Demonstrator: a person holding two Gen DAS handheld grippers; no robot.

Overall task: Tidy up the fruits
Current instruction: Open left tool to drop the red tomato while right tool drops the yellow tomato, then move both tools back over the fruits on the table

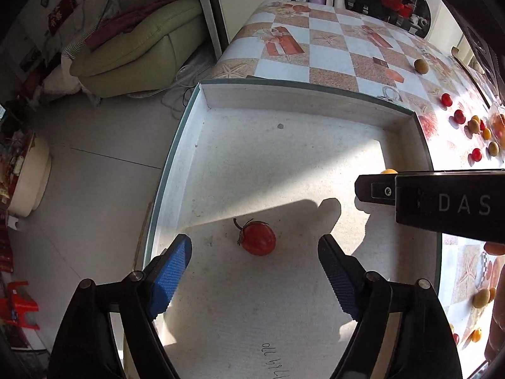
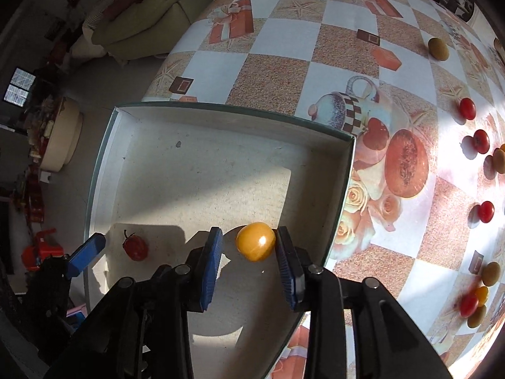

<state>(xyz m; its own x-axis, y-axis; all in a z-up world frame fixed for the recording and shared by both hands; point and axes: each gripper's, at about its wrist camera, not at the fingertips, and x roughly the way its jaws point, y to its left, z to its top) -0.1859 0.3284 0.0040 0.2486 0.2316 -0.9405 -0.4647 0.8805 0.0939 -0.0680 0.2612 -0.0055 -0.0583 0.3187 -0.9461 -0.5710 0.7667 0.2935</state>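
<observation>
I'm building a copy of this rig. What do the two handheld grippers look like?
The left gripper and the right gripper both have black linkage arms with silver pivot pins and blue ribbed finger pads. The right gripper's black housing shows pale letters "DAS" in the left wrist view.

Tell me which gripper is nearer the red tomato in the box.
Left. The left gripper hangs open right over the red tomato, its fingers either side. The right gripper is off to the side, around the yellow tomato.
</observation>
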